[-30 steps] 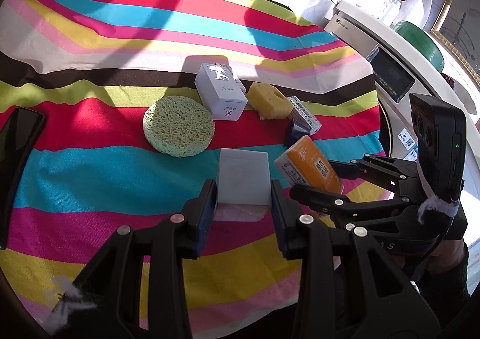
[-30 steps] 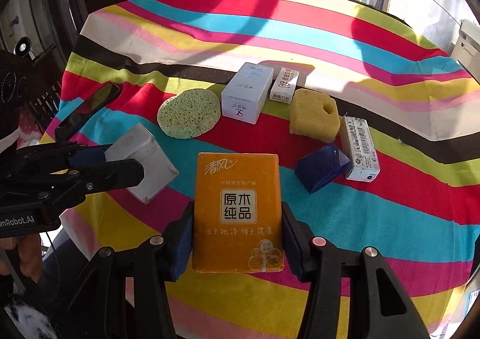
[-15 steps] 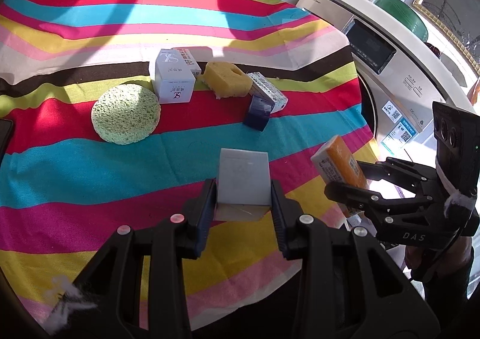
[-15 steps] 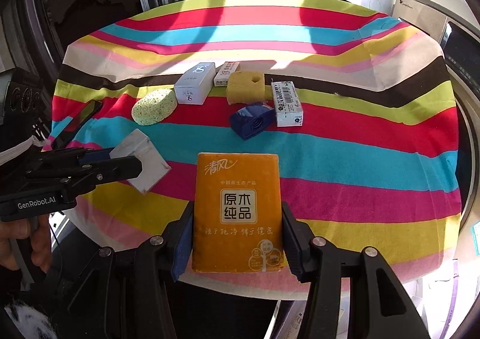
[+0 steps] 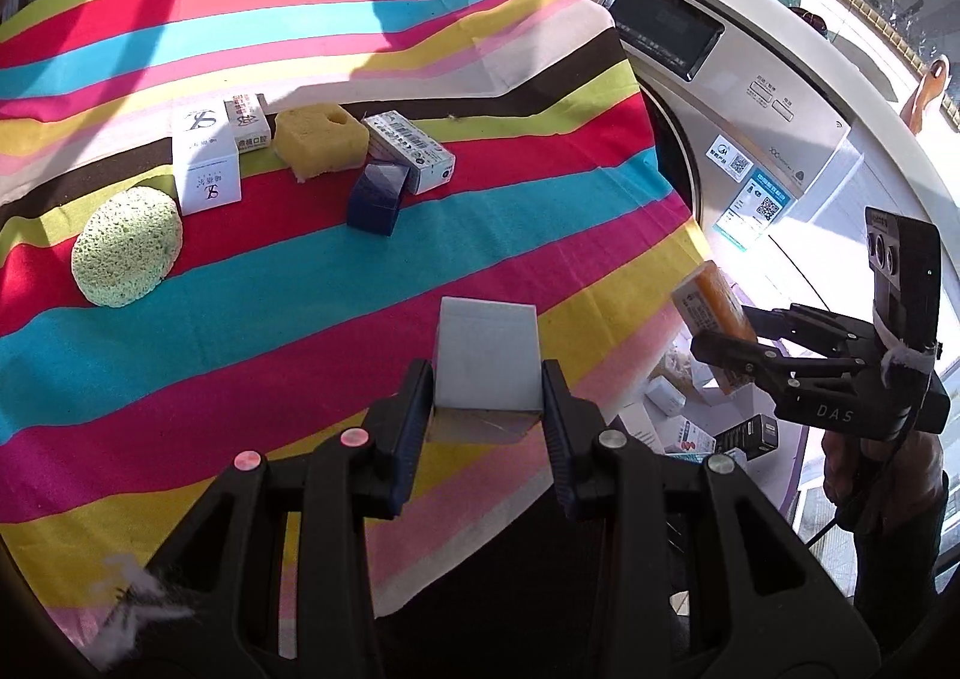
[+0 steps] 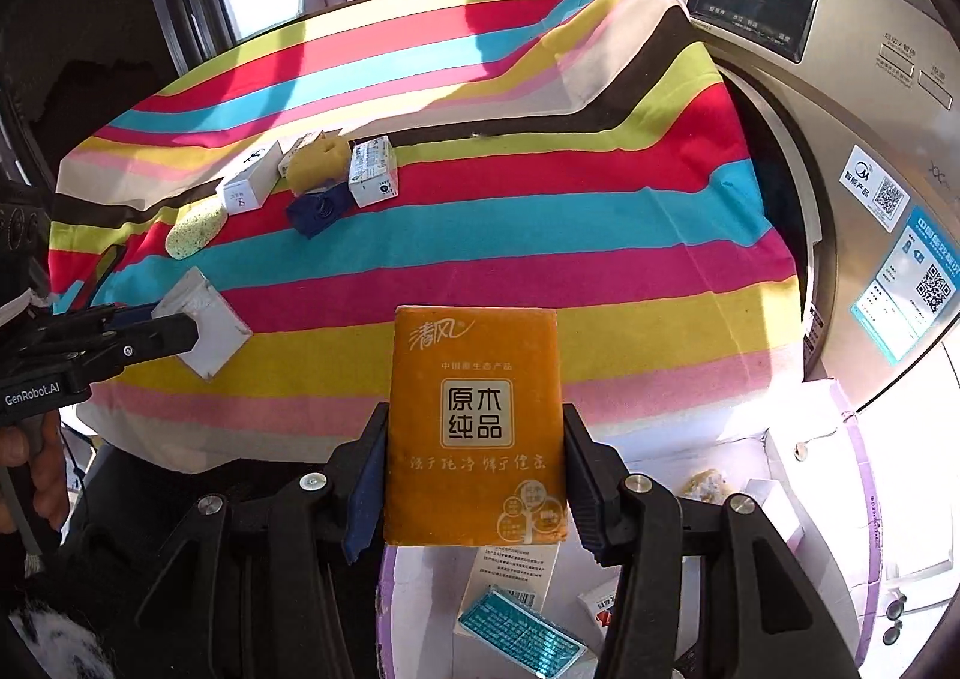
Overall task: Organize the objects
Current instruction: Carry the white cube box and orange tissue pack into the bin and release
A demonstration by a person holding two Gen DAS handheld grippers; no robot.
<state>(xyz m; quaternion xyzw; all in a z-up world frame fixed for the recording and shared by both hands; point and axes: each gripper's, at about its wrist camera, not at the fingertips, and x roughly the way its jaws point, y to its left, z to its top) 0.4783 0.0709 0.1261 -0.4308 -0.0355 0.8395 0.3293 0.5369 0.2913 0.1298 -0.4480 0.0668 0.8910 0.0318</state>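
While my left gripper (image 5: 487, 409) fingers clamp a grey block (image 5: 486, 355) and my right gripper (image 6: 474, 490) fingers an orange tissue pack (image 6: 475, 427), a striped tabletop cloth (image 5: 300, 271) abuts a washing machine (image 5: 738, 96).

Hard window sunlight, sharp shadows, fisheye-warped edges.

striped cloth (image 5: 252, 283), washing machine (image 6: 864, 150)

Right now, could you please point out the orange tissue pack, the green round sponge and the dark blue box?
orange tissue pack (image 6: 474, 427): right wrist view, front label.
green round sponge (image 5: 127, 254): left wrist view, top face.
dark blue box (image 5: 377, 194): left wrist view, side face.
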